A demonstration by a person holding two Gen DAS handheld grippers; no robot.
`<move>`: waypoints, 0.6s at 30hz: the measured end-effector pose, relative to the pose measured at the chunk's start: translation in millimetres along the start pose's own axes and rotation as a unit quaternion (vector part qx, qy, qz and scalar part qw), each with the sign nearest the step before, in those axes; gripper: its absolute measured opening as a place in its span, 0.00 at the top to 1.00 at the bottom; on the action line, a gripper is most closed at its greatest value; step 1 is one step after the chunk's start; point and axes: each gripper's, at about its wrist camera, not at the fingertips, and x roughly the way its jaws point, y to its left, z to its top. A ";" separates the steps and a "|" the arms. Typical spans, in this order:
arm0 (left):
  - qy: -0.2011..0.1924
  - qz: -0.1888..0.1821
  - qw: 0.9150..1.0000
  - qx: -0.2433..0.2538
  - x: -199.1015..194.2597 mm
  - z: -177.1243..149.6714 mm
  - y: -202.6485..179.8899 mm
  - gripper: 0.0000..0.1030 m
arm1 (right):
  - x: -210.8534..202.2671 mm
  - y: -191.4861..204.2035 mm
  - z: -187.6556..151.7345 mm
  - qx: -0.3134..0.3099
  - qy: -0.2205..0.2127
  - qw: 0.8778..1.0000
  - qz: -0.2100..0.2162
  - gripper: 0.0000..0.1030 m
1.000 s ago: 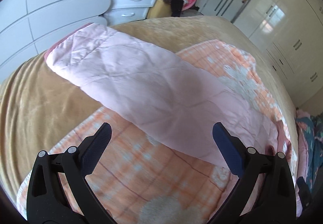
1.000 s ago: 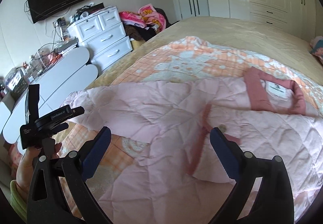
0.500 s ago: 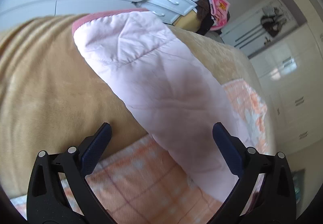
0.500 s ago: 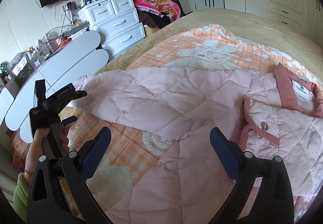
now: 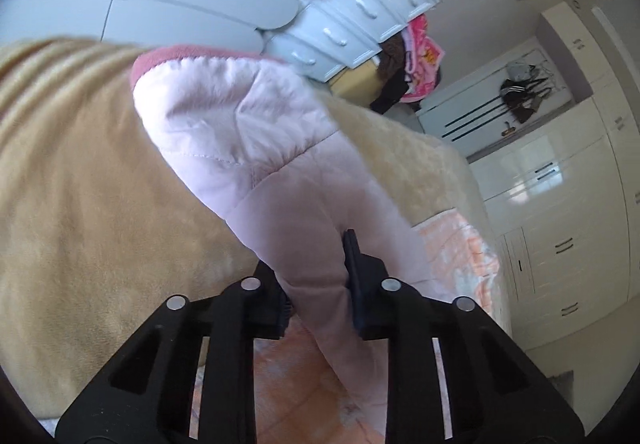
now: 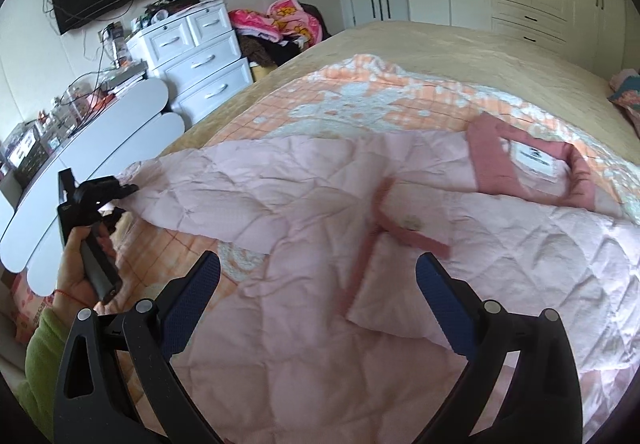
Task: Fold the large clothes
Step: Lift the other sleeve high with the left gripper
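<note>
The left gripper [image 5: 318, 272] has just clenched its fingers [image 5: 354, 256] on the sleeve [image 5: 256, 140] of the pink quilted jacket [image 6: 320, 212], which bunches between the pads and runs toward 11 o'clock to its darker cuff [image 5: 188, 54]. The right gripper [image 6: 318, 284] hangs released above the jacket's body, fingers [image 6: 436, 284] wide apart and gripping nothing. The jacket lies spread across an orange checked blanket [image 6: 360, 100] on the bed [image 6: 440, 44], collar [image 6: 528, 168] at 2 o'clock. A hand [image 6: 76, 268] holds the left gripper at 9 o'clock.
</note>
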 end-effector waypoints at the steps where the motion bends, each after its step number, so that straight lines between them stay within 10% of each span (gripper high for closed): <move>1: -0.003 -0.007 1.000 0.002 -4.9 1.7 -4.0 0.88 | -5.1 -6.6 -1.9 0.004 -0.003 1.000 -0.004 0.05; 18: -0.057 -0.104 0.984 0.136 -126.3 -26.1 -138.9 0.91 | -101.7 -85.5 -32.0 0.066 -0.042 0.996 -0.039 0.05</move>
